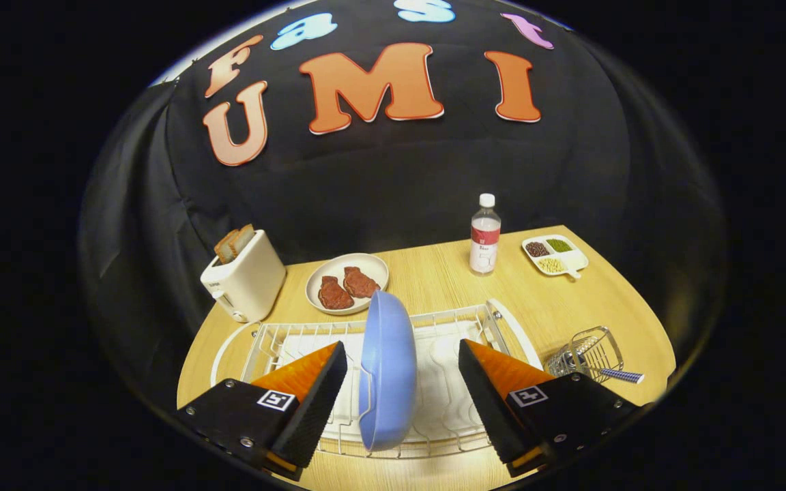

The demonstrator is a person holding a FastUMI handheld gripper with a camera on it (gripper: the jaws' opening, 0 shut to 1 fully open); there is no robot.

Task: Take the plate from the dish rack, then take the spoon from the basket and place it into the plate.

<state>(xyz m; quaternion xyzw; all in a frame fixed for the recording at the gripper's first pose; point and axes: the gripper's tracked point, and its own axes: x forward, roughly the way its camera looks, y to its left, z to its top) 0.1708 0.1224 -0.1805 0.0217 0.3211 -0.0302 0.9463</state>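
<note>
A blue plate [387, 372] stands on edge in the white wire dish rack [447, 324] on the wooden table. My gripper [403, 372] is open, one finger on each side of the plate, with a gap on both sides and neither pad touching it. To the right of the rack a small wire basket [587, 354] lies tipped on its side. A spoon with a blue patterned handle [618, 374] pokes out of it toward the table's right edge.
Behind the rack sits a cream plate with two red meat pieces [347, 283]. A white toaster with bread [244, 276] stands at the back left. A water bottle [485, 235] and a divided tray of beans [555, 255] are at the back right.
</note>
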